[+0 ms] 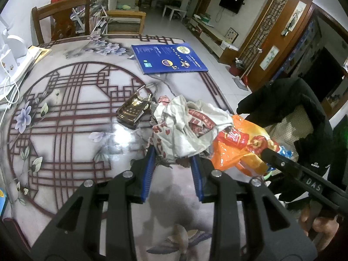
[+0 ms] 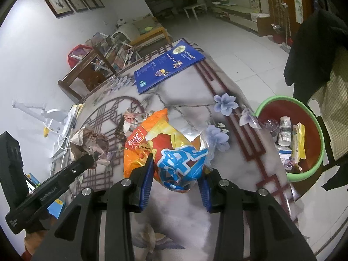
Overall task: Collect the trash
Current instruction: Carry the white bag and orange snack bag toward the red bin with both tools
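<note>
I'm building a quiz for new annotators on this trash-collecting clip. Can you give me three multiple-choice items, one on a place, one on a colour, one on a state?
1. Where does the round waste bin with the green rim stand?
A. On the floor beside the patterned table
B. On the table
C. On a chair

2. What colour is the flat printed folder lying on the table?
A. Red
B. Blue
C. Yellow

3. What is the state of the right gripper?
A. Open over bare table
B. Shut on nothing
C. Shut on the orange and blue plastic snack bag

Answers:
1 A: the right wrist view shows the bin below the table's edge, on the tiled floor, with trash already inside.
2 B: both views show a deep blue cover.
3 C: the blue pads press the bag's sides, while the left gripper holds the crumpled white and red paper wrapper.
</note>
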Tool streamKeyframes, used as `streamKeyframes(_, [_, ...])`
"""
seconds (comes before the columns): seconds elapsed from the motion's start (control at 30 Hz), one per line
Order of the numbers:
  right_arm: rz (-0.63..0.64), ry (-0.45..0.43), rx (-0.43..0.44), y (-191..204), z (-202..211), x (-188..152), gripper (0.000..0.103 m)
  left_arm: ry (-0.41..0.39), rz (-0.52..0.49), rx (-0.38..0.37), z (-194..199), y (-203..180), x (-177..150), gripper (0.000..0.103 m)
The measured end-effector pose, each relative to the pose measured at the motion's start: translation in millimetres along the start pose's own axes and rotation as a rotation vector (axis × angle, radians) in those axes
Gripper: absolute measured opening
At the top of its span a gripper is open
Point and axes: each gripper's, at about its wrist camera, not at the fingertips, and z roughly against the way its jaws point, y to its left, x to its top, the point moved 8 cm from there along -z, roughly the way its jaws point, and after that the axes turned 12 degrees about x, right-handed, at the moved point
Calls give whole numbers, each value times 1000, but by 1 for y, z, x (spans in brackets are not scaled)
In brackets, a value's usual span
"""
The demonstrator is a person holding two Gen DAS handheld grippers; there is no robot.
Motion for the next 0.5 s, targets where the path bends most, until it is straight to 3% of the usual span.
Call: streamKeyframes(0.5, [-36,-65,-3,-29,26,9,37,-13,-70,11,4,-35,8,30])
